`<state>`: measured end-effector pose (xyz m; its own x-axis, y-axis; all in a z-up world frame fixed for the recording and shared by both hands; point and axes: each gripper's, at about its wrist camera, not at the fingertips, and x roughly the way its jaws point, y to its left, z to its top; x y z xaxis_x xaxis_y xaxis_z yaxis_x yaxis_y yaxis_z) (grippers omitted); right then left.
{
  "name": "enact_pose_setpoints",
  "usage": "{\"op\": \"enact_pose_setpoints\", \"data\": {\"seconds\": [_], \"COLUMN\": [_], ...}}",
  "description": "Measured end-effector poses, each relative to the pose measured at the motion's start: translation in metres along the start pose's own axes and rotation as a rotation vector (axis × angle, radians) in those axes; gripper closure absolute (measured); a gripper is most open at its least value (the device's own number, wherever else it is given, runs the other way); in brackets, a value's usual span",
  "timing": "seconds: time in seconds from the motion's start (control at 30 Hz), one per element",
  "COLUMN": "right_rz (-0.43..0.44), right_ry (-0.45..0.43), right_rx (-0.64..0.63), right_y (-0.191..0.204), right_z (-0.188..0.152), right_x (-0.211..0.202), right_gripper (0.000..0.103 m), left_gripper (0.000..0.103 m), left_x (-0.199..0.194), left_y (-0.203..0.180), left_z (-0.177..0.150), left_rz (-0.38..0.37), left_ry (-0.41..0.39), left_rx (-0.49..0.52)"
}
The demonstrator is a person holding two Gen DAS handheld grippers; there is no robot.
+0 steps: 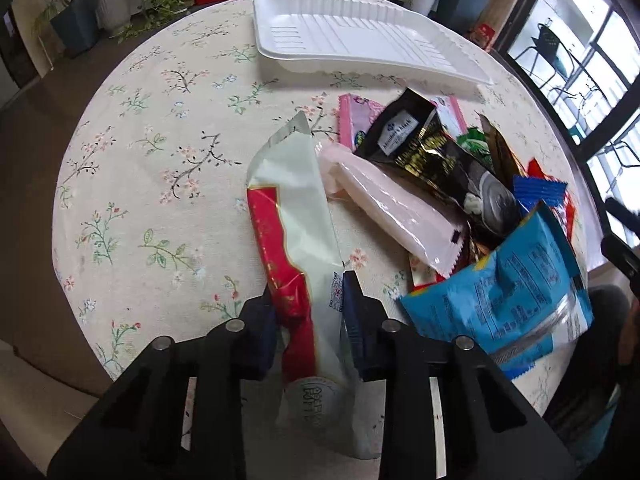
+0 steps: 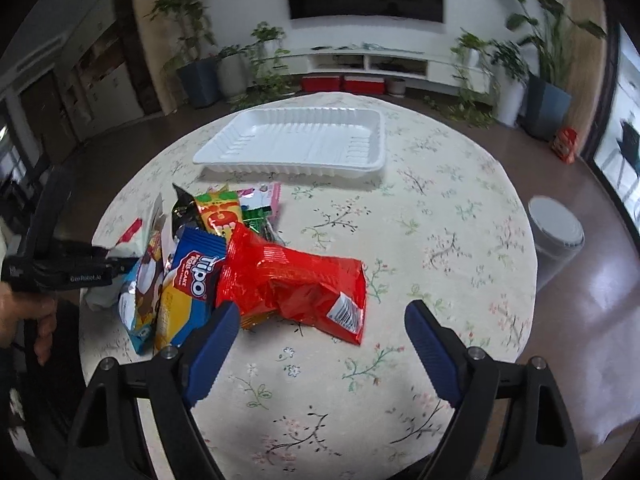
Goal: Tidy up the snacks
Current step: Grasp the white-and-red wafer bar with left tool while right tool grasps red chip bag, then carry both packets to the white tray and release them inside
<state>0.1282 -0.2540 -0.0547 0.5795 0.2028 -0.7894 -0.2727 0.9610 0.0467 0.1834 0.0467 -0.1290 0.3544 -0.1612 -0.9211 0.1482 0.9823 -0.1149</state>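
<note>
- Two claws are mine, both tipped steeply down over a round table with a flowered cloth [image 2: 440, 216].
- Nearest to me, my left claw [image 1: 308, 300] is clamped on a long white and red snack packet [image 1: 296, 216]; its blue pads [image 1: 352, 304] press the packet from both sides near its lower end, and the rest of the packet runs away from me, over the cloth.
- Seen from my right side, my left hand [image 2: 28, 312] wraps the black handle at the left edge of the view, with the tool reaching into the pile.
- My right claw [image 2: 322, 320] stands wide apart and holds nothing; its left pad [image 2: 216, 332] sits just beside the near edge of a red crinkled bag [image 2: 296, 280], and I cannot tell if it touches.
- Next out lies the heap of snacks: a blue bag [image 1: 512, 288], a pale pink wrapper [image 1: 396, 216], a black and gold pouch [image 1: 432, 148] and a blue and yellow cake packet [image 2: 192, 288], all overlapping.
- Farthest on the table, beyond the heap, a white tray [image 2: 300, 140] sits with nothing in it.
</note>
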Motion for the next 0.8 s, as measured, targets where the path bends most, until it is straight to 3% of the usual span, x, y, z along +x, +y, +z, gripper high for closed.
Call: {"op": "enact_pose_setpoints", "data": {"seconds": [0.13,0.23,0.4,0.57,0.67,0.8], "right_rz": [0.092,0.106,0.162,0.243,0.261,0.315], "right_ry": [0.065,0.179,0.190,0.259,0.276,0.310], "right_rx": [-0.279,-0.442,-0.542,-0.668,-0.669,-0.624], "right_y": [0.009,0.016,0.017,0.022,0.018,0.008], "right_z": [0.014,0.023,0.035,0.029,0.031,0.034], "right_x": [0.014,0.038,0.061,0.088,0.098,0.109], "right_gripper": [0.016,0.017,0.018,0.027,0.037,0.042], "left_gripper": [0.076,0.077,0.077,0.077,0.077,0.077], "left_x": [-0.006,-0.009,-0.016,-0.019,-0.021,-0.018], "left_y": [-0.001,0.001,-0.002,-0.004,-0.005,-0.005], "left_z": [-0.006,-0.011,-0.027,-0.034,-0.035,-0.031], "left_rz": [-0.047,-0.058,-0.065,-0.068,-0.066,-0.064], "left_ry": [0.008,0.005,-0.006,-0.008,-0.003,0.002], "left_rx": [0.006,0.007,0.015,0.036,0.047,0.053]}}
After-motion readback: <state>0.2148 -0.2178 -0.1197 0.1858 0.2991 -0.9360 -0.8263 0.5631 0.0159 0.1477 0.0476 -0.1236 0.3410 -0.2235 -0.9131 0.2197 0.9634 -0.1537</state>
